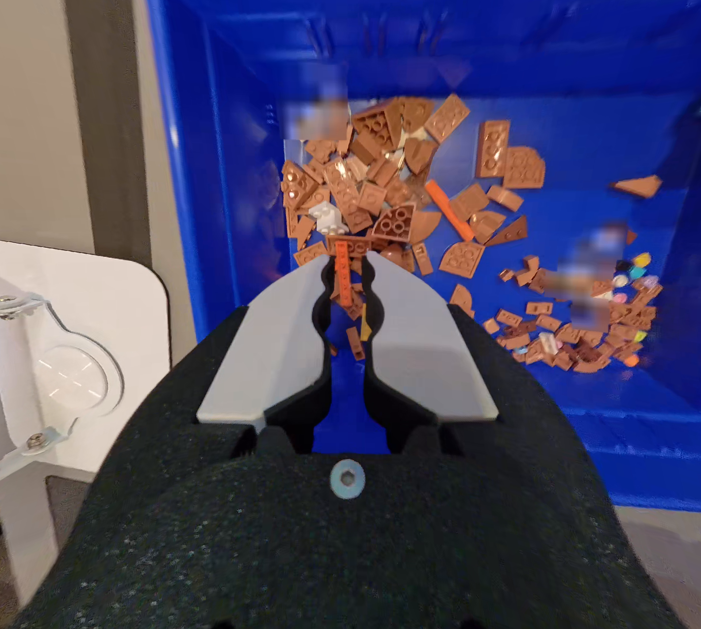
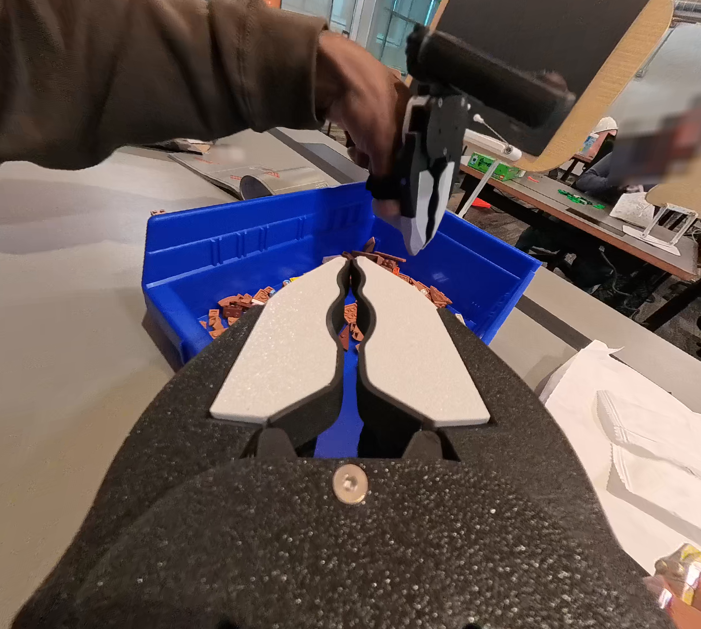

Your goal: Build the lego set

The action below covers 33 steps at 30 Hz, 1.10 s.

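Observation:
A blue bin (image 1: pixel 379 42) holds a pile of brown Lego plates and wedges (image 1: pixel 364 175), a white piece (image 1: pixel 328 218), an orange bar (image 1: pixel 449 211) and a few small coloured pieces (image 1: pixel 637 269). My left gripper (image 1: pixel 346 256) hangs just above the pile with its jaws a narrow gap apart. A long orange plate (image 1: pixel 343 277) shows in that gap; I cannot tell whether the pads touch it. In the right wrist view the left gripper (image 2: pixel 415 247) points down into the bin (image 2: pixel 246 243), held by a hand in a brown sleeve. My right gripper (image 2: pixel 351 262) is shut and empty above the bin's near edge.
A white stand with a clear bracket (image 1: pixel 76 307) sits left of the bin. An open booklet (image 2: pixel 265 171) lies behind the bin. White paper bags (image 2: pixel 626 440) lie at the right. A black panel with a tan edge (image 2: pixel 550 23) hangs above right. A person sits at a far table.

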Motion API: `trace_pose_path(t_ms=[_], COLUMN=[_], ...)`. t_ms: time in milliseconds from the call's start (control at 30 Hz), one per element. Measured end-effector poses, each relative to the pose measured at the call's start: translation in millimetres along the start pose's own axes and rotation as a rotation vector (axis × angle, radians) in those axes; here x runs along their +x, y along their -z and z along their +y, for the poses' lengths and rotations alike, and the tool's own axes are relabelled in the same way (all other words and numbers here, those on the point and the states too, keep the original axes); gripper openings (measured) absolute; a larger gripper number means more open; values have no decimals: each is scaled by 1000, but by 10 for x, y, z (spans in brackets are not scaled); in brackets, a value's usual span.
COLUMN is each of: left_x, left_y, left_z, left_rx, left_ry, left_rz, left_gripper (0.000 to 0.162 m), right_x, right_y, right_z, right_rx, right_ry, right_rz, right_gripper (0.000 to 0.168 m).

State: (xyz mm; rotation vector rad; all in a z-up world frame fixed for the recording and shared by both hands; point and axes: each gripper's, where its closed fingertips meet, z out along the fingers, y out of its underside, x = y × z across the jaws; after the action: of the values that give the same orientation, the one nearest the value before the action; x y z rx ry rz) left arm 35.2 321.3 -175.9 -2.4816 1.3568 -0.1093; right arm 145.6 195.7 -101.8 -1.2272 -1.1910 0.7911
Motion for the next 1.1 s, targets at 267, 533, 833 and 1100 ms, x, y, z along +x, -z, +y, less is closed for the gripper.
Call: trace_pose_path(t_ms=[267, 533, 833, 1100], left_x=[330, 1003, 810, 629], left_y=[806, 1764, 2119, 2281], left_z=[-276, -44, 154, 350], left_rx=[636, 1360, 1662, 1767], left_ry=[76, 139, 217, 178], left_rz=[-111, -206, -344, -598], left_gripper=[12, 10, 16, 0], right_x=[-4, -5, 11, 5], right_y=[0, 0, -2, -5], right_z=[1, 4, 19, 24], right_rx=[-1, -2, -6, -7], right_ry=[-4, -10, -11, -17], right_rz=[-2, -2, 9, 0], right_gripper=[0, 0, 0, 0])
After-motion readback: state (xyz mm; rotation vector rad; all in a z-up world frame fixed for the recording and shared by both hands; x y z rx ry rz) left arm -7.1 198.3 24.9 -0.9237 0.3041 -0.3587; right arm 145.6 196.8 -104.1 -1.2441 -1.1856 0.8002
